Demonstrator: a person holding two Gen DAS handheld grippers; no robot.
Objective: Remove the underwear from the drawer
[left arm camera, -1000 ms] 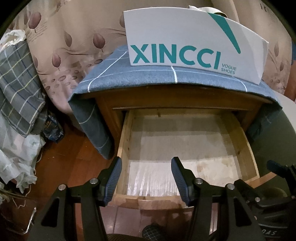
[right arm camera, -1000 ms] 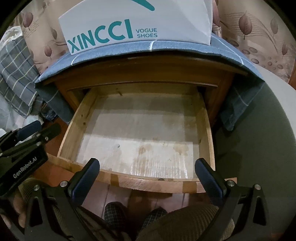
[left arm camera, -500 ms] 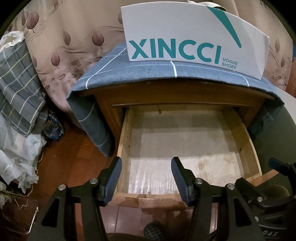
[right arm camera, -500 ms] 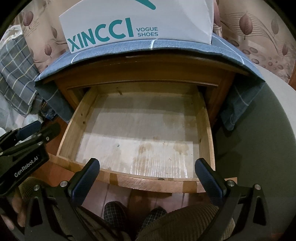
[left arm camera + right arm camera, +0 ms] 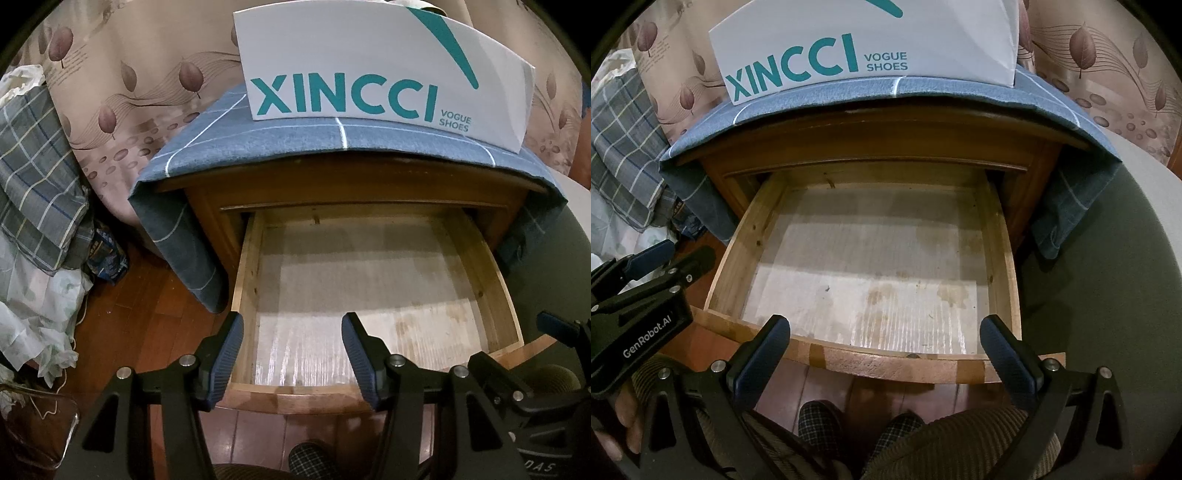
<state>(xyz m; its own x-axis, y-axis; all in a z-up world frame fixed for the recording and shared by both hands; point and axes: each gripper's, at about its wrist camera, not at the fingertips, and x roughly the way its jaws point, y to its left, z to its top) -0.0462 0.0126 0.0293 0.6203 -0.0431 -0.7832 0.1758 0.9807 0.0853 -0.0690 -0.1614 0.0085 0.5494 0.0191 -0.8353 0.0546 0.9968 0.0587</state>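
The wooden drawer (image 5: 245,280) of the nightstand stands pulled out, and its pale stained bottom is bare in both views. No underwear shows anywhere. My left gripper (image 5: 292,325) hovers over the drawer's front left corner, open, with nothing between its blue pads. My right gripper (image 5: 885,326) hangs above the drawer's front rim (image 5: 886,360), open wide and holding nothing. In the right wrist view the left gripper (image 5: 653,258) appears at the left edge, beside the drawer.
A white XINCCI shoe box (image 5: 369,74) sits on the blue checked cloth (image 5: 295,136) draped over the nightstand. Plaid fabric and bags (image 5: 33,184) pile up at left on the wooden floor. A grey-green cushion (image 5: 1108,277) borders the right. Slippered feet (image 5: 820,421) are below the drawer.
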